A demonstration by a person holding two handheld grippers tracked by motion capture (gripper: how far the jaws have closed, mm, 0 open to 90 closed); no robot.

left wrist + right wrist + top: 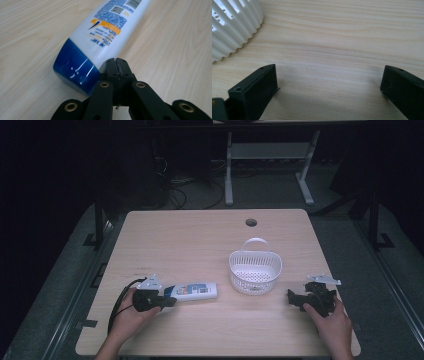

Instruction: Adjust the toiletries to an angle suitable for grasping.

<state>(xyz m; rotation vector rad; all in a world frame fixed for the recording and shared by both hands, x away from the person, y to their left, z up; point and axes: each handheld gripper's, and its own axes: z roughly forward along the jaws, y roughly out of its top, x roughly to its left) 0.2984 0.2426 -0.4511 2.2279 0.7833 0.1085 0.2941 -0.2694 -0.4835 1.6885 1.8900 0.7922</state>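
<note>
- High view: wooden tabletop (200, 240), white bottle (194, 291) with blue cap lying flat near the front-left, cap end toward the left gripper (170, 301). Left hand (131, 316) holds that gripper right at the cap end. White slatted basket (255, 270) with a loop handle stands upright right of centre, just beside the bottle's far end but apart from it. Right gripper (292, 297) sits front-right, held by the right hand (334, 322), tips pointing at the basket, near but not touching. Cable hole (251, 222) at the far edge.
- Left gripper view: fingers (111, 68) pressed fully together, nothing between them. Tips sit at the bottle (100, 35), beside its blue cap (73, 67), where cap meets white body; looks like contact, can't confirm. Bottle lies on its side on the tabletop (175, 45), printed label facing up.
- Right gripper view: fingers (255, 87) spread wide, bare tabletop (332, 50) between them, nothing held. Basket (234, 27) wall at upper left, clear of the fingers.
</note>
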